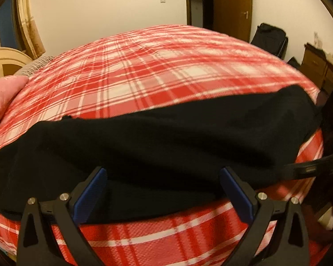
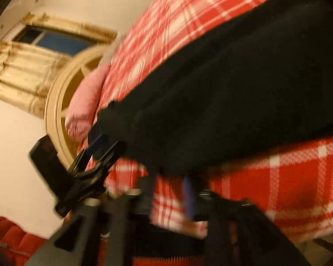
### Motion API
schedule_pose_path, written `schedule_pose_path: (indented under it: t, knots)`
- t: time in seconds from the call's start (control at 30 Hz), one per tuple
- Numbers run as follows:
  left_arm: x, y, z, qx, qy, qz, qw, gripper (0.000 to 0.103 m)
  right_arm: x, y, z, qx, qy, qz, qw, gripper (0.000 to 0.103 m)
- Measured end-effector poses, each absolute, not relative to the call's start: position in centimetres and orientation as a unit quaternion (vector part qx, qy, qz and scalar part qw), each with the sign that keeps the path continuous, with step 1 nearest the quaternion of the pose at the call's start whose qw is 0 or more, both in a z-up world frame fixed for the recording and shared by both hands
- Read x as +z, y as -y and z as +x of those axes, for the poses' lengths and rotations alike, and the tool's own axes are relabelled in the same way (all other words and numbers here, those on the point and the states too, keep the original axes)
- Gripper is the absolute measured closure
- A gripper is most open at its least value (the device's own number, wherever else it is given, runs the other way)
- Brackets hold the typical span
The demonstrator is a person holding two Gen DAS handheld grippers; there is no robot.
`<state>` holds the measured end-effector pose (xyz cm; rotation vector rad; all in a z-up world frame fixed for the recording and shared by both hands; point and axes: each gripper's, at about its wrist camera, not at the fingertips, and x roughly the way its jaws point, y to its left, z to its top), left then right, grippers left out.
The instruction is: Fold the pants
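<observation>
- Cream walls are enclosing a bedroom where a bed (image 1: pixel 157 66) under a red-and-white plaid cover is filling most of both views.
- Black pants (image 1: pixel 166 141) are lying across the near part of the bed as a long folded band, running from left to right in the left wrist view.
- Left tongs (image 1: pixel 164 175) are standing apart over the near edge of the pants, with the blue pads (image 1: pixel 93 190) on either side of the dark cloth and not pressing on it.
- Right tongs (image 2: pixel 169 190) are showing blurred in the right wrist view; the fingers are looking parted above the plaid cover just below the pants' edge, with no cloth clearly caught between them.
- A pink pillow (image 1: pixel 2 97) is resting at the bed's left end, beside a cream headboard (image 2: pixel 62 93).
- Gold curtains (image 2: pixel 22 71) are hanging by a dark window.
- A brown door (image 1: pixel 233 6) is standing open across the room, with a dark chair (image 1: pixel 270 37) near it.
</observation>
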<state>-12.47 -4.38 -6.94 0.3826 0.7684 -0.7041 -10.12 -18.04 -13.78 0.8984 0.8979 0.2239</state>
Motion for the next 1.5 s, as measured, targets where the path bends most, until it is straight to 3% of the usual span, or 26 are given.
schedule_pose_path:
  t: [0.13,0.27,0.37,0.43,0.63,0.87,0.93,1.03,1.3,1.5]
  knots:
    - [-8.1,3.2,-11.5,-0.311,-0.387,0.171,0.851,0.0,-9.0,18.8,-10.9,0.138,-0.392,0.343,0.842,0.053]
    - [-8.3,2.7,-11.1,-0.306,-0.392,0.157,0.853,0.0,-4.5,19.2,-8.7,0.095,-0.341,0.186,0.917,0.053]
    - [-8.1,2.6,-11.2,-0.301,-0.389,0.163,0.856,0.0,-6.0,17.6,-3.7,0.075,-0.397,0.048,0.913,0.055]
    - [-7.7,2.1,-11.3,-0.296,-0.381,0.167,0.86,0.0,-7.5,16.9,-2.3,0.094,-0.422,0.006,0.901,0.064]
    - [-6.9,-0.7,-10.0,-0.268,-0.383,0.141,0.873,0.0,-10.2,15.3,-0.7,0.16,-0.447,-0.117,0.872,0.064]
    - [-6.8,-1.8,-8.5,-0.238,-0.39,0.125,0.881,0.0,-10.2,14.8,1.0,0.202,-0.485,-0.139,0.839,0.067]
    - [-6.7,-2.2,-8.3,-0.233,-0.39,0.119,0.883,0.0,-10.1,14.3,1.1,0.202,-0.493,-0.142,0.834,0.085]
    - [-6.5,-2.6,-8.0,-0.226,-0.389,0.116,0.886,0.0,-9.6,14.0,-0.1,0.181,-0.487,-0.139,0.843,0.097]
    - [-5.6,-5.3,-5.9,-0.183,-0.377,0.096,0.903,0.0,-5.8,18.2,-2.5,0.018,-0.355,-0.035,0.934,0.098]
    - [-5.7,-6.9,-4.6,-0.154,-0.378,0.08,0.909,0.0,-10.1,18.8,-1.4,-0.006,-0.387,-0.004,0.922,0.095]
